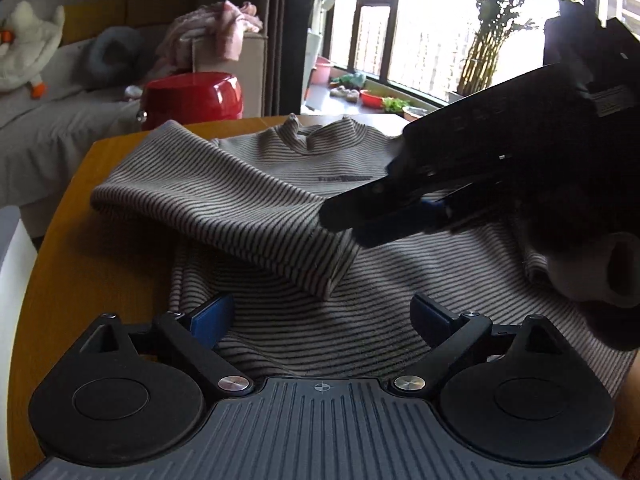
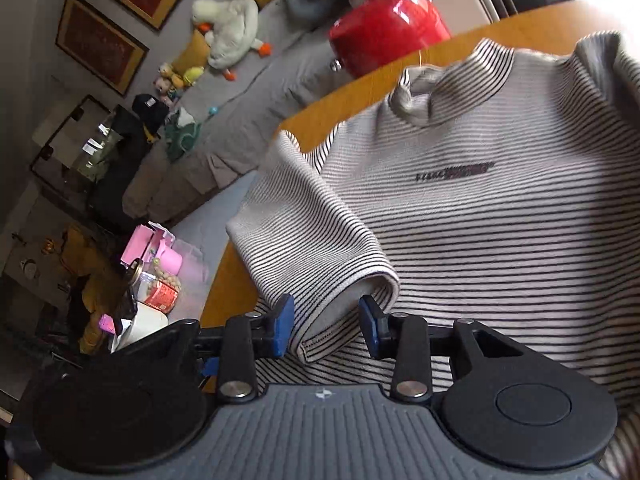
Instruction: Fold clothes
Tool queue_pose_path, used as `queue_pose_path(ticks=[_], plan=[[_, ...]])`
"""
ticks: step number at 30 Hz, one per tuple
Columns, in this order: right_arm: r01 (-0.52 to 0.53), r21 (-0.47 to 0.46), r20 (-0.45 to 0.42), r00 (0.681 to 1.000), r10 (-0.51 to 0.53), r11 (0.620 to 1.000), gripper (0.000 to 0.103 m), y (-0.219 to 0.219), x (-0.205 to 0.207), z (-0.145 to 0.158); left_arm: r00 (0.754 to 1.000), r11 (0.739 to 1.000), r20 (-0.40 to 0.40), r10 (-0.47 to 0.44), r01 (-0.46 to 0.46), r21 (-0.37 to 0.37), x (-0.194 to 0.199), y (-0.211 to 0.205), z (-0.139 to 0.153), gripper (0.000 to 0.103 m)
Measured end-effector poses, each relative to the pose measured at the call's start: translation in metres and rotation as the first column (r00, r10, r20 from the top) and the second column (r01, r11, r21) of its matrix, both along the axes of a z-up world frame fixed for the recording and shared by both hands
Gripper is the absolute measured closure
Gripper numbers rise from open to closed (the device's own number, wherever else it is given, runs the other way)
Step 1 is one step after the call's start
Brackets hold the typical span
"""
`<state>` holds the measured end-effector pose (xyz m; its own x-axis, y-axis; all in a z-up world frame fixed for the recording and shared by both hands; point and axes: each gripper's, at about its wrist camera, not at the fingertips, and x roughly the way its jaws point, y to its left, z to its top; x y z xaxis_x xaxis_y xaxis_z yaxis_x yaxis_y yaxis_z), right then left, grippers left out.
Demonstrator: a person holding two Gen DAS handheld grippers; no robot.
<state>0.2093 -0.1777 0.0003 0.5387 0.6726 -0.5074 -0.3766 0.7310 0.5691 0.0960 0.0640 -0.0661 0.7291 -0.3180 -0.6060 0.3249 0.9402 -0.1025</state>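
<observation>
A grey-and-black striped sweater (image 1: 320,164) lies face up on a wooden table (image 1: 92,248), collar at the far side. It also fills the right wrist view (image 2: 500,216). One sleeve (image 1: 224,208) is folded across the chest. My right gripper (image 1: 352,220) reaches in from the right at the sleeve's cuff. In the right wrist view my right gripper (image 2: 326,324) is partly open, its blue pads on either side of the sleeve cuff (image 2: 332,320). My left gripper (image 1: 322,318) is open and empty over the sweater's lower part.
A red pot (image 1: 192,96) stands at the table's far edge and shows in the right wrist view (image 2: 384,28). A grey sofa (image 1: 48,120) with a plush duck (image 1: 28,40) lies beyond. The table edge (image 2: 224,280) drops to a cluttered floor on the left.
</observation>
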Motion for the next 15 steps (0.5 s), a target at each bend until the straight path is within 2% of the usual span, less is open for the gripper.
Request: queue_pose_path(ticks=[2, 6, 11, 12, 15], plan=[[0.029, -0.018, 0.074, 0.997, -0.028, 0.999, 0.098, -0.002, 0.005, 0.019, 1.0, 1.0, 0.003, -0.003, 0.003, -0.026, -0.001, 0.005, 0.003, 0.004], [0.092, -0.047, 0.222, 0.972, -0.079, 0.995, 0.099, -0.005, 0.014, 0.057, 1.0, 0.997, 0.019, 0.013, -0.011, -0.073, 0.005, 0.015, 0.012, 0.002], [0.174, -0.07, 0.4, 0.907, -0.132, 0.982, 0.099, -0.009, 0.026, 0.104, 0.996, 0.99, 0.046, 0.075, -0.069, -0.119, 0.025, 0.027, 0.023, 0.0], [0.19, -0.075, 0.418, 0.897, -0.142, 0.979, 0.099, -0.012, 0.028, 0.109, 0.995, 0.989, 0.051, 0.092, -0.085, -0.119, 0.029, 0.028, 0.025, 0.0], [0.224, -0.098, 0.323, 0.929, -0.182, 0.97, 0.099, -0.033, 0.041, 0.082, 0.991, 0.986, 0.057, 0.118, -0.11, -0.128, 0.039, 0.034, 0.036, 0.0]])
